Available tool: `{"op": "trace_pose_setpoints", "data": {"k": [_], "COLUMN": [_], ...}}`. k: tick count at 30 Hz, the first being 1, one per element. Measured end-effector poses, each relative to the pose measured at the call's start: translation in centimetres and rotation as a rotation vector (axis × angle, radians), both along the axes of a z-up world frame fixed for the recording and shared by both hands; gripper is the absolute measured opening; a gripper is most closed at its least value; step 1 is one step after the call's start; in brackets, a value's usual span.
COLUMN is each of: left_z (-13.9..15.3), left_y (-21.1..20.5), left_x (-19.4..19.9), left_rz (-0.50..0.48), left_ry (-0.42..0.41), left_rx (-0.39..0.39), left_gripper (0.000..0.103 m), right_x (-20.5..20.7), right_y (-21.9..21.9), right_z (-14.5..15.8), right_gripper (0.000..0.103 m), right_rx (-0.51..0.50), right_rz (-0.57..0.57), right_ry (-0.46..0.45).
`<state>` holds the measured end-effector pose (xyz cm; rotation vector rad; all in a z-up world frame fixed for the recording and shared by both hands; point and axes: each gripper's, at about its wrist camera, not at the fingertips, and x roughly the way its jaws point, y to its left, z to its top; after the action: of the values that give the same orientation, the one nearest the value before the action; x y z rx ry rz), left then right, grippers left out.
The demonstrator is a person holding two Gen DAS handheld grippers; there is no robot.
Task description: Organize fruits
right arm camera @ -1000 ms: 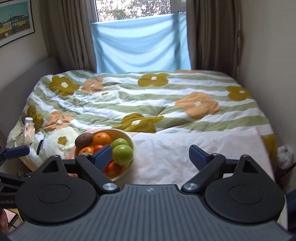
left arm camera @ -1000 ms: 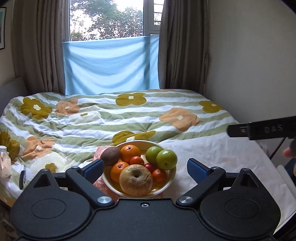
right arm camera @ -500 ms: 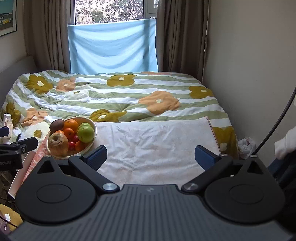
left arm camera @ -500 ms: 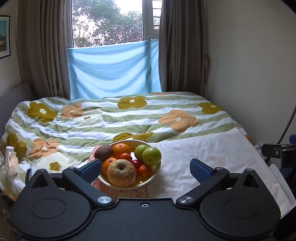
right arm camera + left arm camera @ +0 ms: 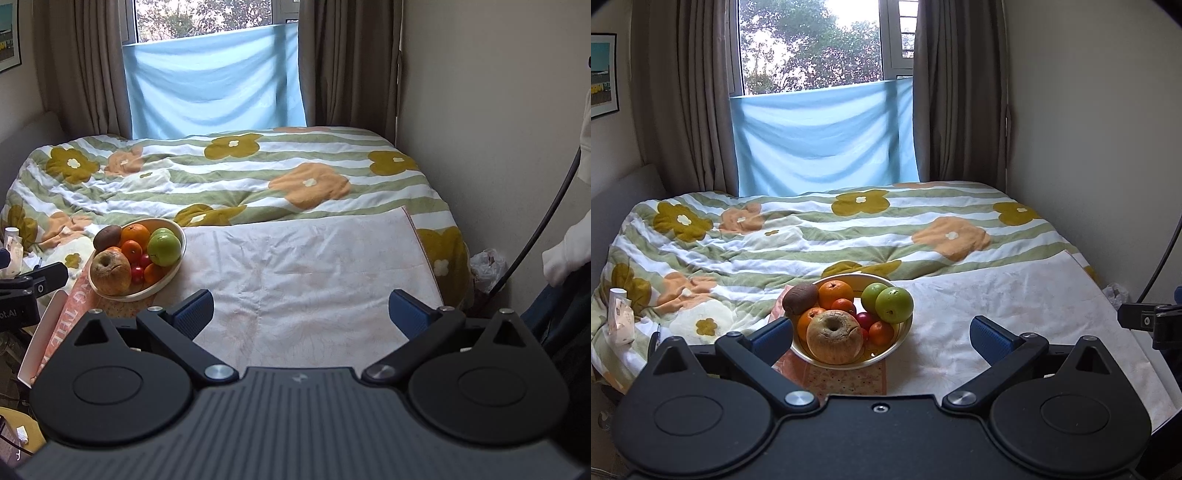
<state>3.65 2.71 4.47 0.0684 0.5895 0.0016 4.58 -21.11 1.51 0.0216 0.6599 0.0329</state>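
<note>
Both hand-held grippers, left (image 5: pixel 881 334) and right (image 5: pixel 300 314), are wide open and hold nothing. All the fruits (image 5: pixel 849 314) sit piled in the bowl (image 5: pixel 168 275) on the bed (image 5: pixel 295 266), at the lower left of the right view. This could be tidy already, or waiting for sorting. Fruit under the pile is hidden.
</note>
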Motion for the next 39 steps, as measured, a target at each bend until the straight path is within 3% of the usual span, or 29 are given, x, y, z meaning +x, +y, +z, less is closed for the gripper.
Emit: {"op": "trace_pose_setpoints", "data": {"k": [39], "left_z": [-0.41], "left_y": [0.00], "left_x": [-0.31], "left_rz": [0.008], "left_ry": [0.016], "left_rx": [-0.009], "left_gripper": [0.103], "right_x": [0.35], "right_y": [0.46], "right_z": [-0.10], "right_gripper": [0.103], "right_rx": [0.017], "right_rz": [0.006], "right_ry": [0.018]}}
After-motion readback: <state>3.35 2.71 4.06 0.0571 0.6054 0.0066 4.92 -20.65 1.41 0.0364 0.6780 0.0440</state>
